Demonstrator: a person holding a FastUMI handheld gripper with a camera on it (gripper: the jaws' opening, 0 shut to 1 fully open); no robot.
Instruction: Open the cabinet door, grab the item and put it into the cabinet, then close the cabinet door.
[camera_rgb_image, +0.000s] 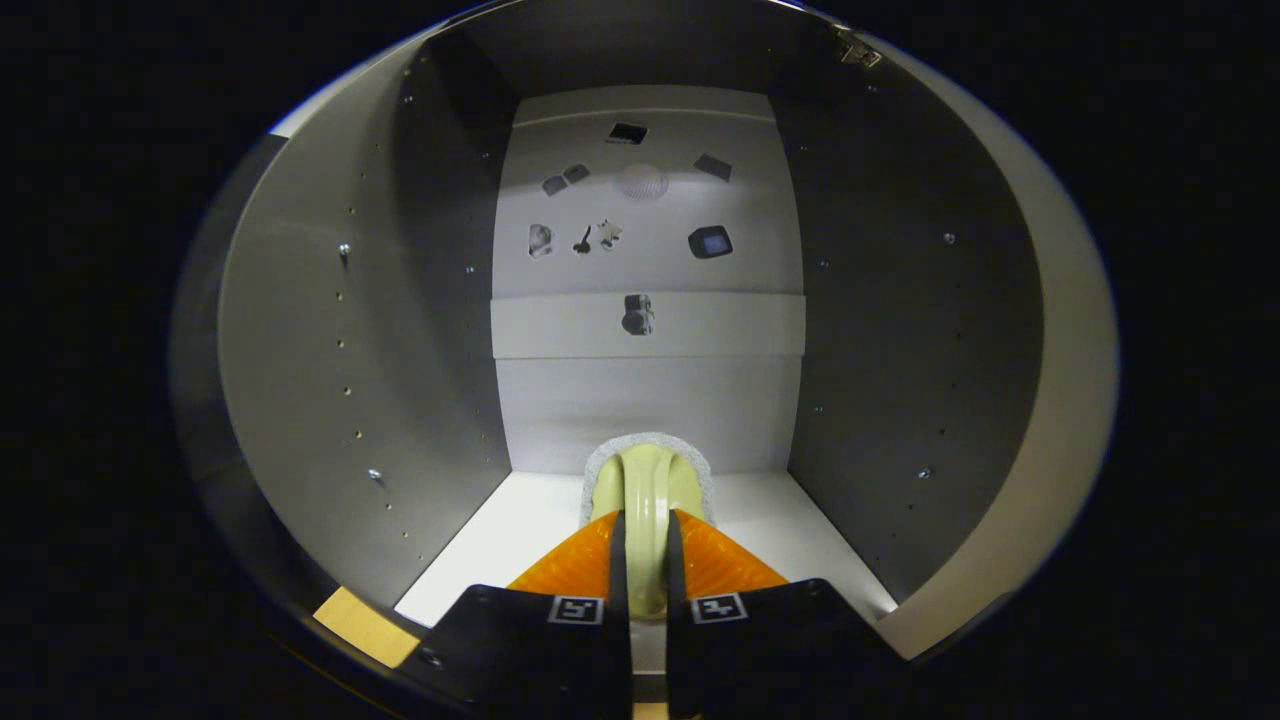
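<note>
My gripper (640, 545) was clamped on the item (648, 490), both fingers pressing against its narrow pale-green neck, one at nine o'clock of it and one at three. The item looked like a small brush or sponge tool: a smooth, glossy pale-green body that widened ahead of the fingertips, edged with a pale, fuzzy-looking rim at its far end. I judged it light and fairly stiff in the body, soft only at that rim, and a little slippery where the surface shone (so the neck, where I already held it, seemed the right place to grip, since the broader head beyond would stop it sliding forward out of the fingers).

The item was inside the cabinet (330, 330), held low over the cabinet floor (520, 540), with its far end near the back panel (640, 400). At twelve o'clock beyond it, a paler horizontal band crossed the back panel, with several small dark shapes on and above it that I could not identify. Grey side walls with rows of small holes stood at nine and three o'clock. I judged the placing nearly done, with release and closing the door left.
</note>
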